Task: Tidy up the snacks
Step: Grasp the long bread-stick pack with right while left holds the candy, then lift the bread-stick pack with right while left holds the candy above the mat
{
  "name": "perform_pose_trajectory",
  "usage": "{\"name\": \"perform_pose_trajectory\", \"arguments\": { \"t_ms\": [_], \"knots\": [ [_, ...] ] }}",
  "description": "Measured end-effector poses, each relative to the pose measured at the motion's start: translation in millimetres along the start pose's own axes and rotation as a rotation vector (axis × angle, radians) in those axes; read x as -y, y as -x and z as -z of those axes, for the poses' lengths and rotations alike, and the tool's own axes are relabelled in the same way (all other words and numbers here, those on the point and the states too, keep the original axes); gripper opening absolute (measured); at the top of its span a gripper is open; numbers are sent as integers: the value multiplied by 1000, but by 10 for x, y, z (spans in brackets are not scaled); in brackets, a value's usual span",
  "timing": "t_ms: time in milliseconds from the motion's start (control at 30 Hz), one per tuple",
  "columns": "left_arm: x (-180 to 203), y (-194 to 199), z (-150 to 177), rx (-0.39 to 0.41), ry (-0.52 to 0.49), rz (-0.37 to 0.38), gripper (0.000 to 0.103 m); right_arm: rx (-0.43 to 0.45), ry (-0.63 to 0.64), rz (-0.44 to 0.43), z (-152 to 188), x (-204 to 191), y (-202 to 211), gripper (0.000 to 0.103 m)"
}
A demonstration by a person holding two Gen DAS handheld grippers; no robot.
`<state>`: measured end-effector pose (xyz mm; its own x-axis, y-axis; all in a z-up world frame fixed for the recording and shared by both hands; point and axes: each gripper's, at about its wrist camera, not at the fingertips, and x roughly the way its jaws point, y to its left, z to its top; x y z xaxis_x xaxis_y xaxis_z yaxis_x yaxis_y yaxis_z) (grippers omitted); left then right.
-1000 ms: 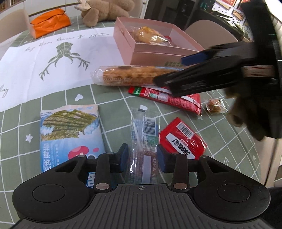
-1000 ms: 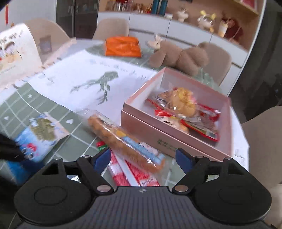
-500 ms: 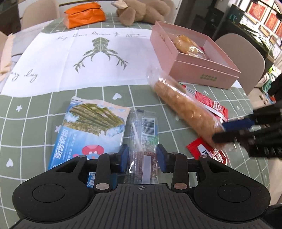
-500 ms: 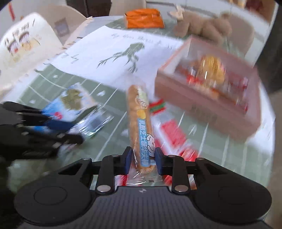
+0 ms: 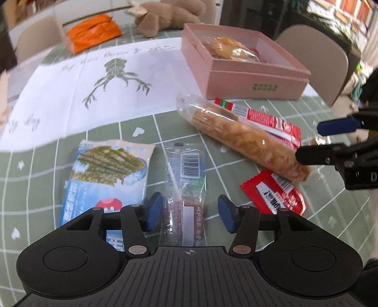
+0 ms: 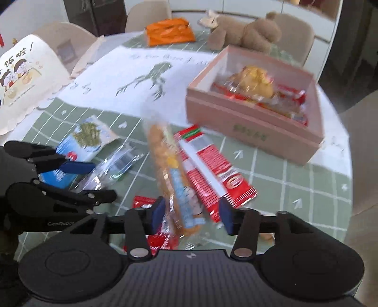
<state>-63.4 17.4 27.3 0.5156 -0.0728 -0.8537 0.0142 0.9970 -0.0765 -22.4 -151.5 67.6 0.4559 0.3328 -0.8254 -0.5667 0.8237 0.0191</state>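
My left gripper straddles a clear-wrapped snack bar lying on the green checked tablecloth. Its jaws are opening and the right pad stands off the wrapper. My right gripper has the near end of a long golden snack roll between its jaws, which are opening, with a gap on the right side. The roll rests across a long red packet. A pink box behind holds several wrapped snacks. A blue seaweed packet and a small red packet lie nearby.
A white sheet with a frog drawing covers the table's middle. Behind it sit an orange bag and a plush toy. A cartoon card stands at the left. Chairs ring the round table, whose edge runs close on the right.
Half a second ago my right gripper was shut on the golden roll; now its jaws have parted and the roll lies on the red packet. My left jaws have widened around the clear bar.
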Motion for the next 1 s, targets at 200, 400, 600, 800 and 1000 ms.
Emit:
{"name": "perform_pose_trajectory", "arguments": {
  "t_ms": [200,400,600,800,1000],
  "knots": [
    [-255,73,-12,-41,160,60,40,13,6,10,7,42,29,64],
    [-173,71,-12,-47,120,28,41,14,48,-3,-66,-80,-74,64],
    [-177,59,-8,-47,116,27,41,19,51,-74,-289,-225,-277,64],
    [-166,59,-5,-48,106,23,41,-40,47,-100,-357,-311,-482,31],
    [-134,45,-16,-49,91,13,42,-70,-74,-123,-260,17,-339,29]
  ]
}}
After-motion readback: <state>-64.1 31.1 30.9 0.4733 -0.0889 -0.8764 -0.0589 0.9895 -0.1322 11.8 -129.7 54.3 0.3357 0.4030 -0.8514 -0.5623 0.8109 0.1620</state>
